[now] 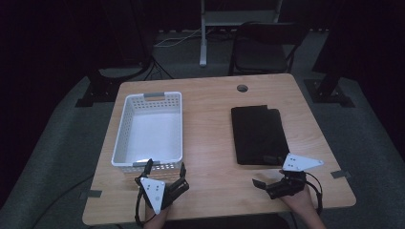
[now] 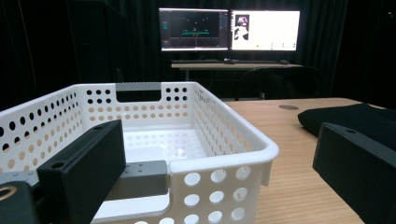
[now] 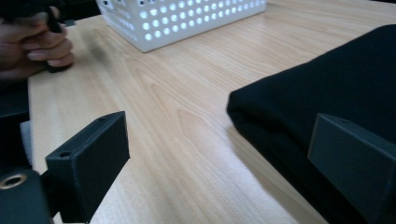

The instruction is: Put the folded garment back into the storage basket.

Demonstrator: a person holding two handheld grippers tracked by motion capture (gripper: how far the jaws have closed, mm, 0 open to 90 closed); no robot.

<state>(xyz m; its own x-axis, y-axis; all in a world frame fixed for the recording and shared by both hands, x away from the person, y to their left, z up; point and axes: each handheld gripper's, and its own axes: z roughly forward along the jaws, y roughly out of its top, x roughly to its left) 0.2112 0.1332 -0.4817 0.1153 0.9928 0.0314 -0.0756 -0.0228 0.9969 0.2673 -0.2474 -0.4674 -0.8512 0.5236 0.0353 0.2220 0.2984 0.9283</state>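
Since neither tool holds anything at this moment, the step in hand is judged to be the approach to the folded black cloth [image 1: 259,135], which lies flat on the right half of the table [image 1: 210,119], well apart from the white perforated basket [image 1: 149,131] on the left. Right tool [image 1: 273,185]: jaws wide apart and empty, just beside the cloth's near edge, low over the table. Left tool [image 1: 165,177]: jaws likewise spread and empty, at the basket's near wall. Recommendation: bring the right tool's lower jaw along the wood and under the cloth's near edge [image 3: 261,135] so that every layer is taken, then close firmly; a shallow bite on the top layer alone would probably let the fold open. The basket interior appears empty and ready to receive it.
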